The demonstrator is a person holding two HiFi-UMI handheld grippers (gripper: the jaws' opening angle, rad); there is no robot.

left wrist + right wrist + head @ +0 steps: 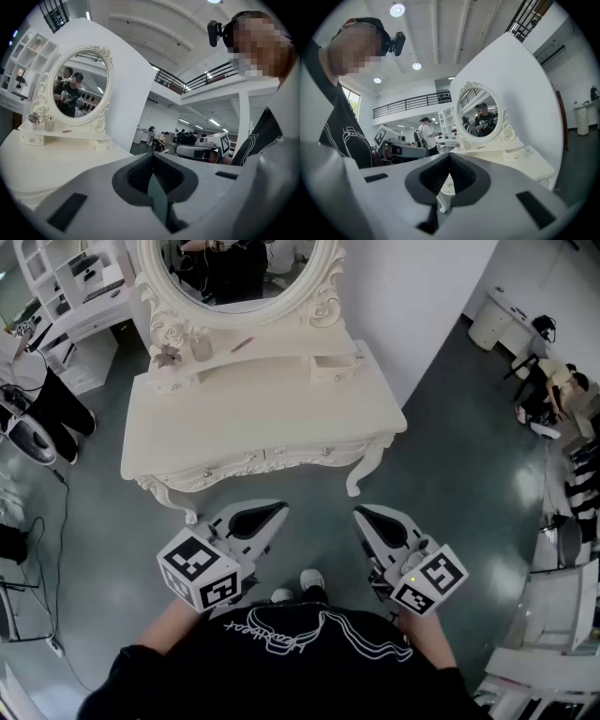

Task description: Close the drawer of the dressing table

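Note:
The white dressing table (262,418) with its oval mirror (234,277) stands just ahead of me. On the right end of its upper shelf a small drawer (335,367) sticks out a little. The front drawers (267,457) under the top look flush. My left gripper (274,514) and right gripper (361,515) hover side by side short of the table's front edge, both shut and empty, touching nothing. The left gripper view has the mirror (75,93) and the small drawer (102,144) beyond the shut jaws. The right gripper view shows the mirror (480,115) and table top (529,164).
White shelving (66,277) stands at the back left, with a person in black (47,399) beside it. A cable (56,521) runs over the grey floor on the left. A round white table (502,315) and a seated person (553,390) are at the far right.

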